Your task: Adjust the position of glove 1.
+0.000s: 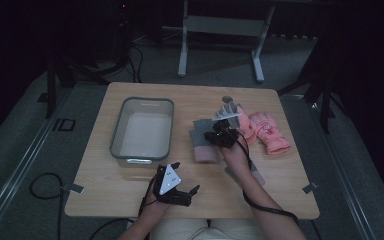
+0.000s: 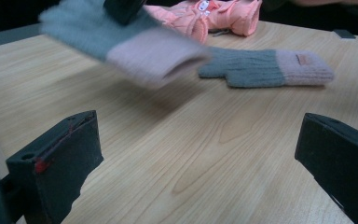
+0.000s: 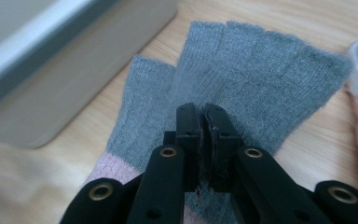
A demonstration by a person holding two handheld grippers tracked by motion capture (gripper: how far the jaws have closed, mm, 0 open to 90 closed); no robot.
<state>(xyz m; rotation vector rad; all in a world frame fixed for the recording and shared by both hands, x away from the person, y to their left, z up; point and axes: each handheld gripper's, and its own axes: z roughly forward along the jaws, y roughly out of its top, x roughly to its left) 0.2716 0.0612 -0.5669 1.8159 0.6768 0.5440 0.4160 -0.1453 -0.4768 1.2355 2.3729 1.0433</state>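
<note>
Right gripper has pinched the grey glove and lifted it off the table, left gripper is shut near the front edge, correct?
Not quite: the left gripper is open, its jaws wide apart in the left gripper view. The right gripper is indeed shut on the grey glove, lifted above the table.

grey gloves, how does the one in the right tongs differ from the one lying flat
1. The held glove is pinched in the shut right tongs and lifted off the table; the flat glove lies untouched on the wood.
2. In the left gripper view the held glove is nearer and blurred, while the flat glove is sharp.
3. The flat glove's cuff shows a small tag; none is plain on the held glove.

Both are grey knit with pink cuffs.
</note>
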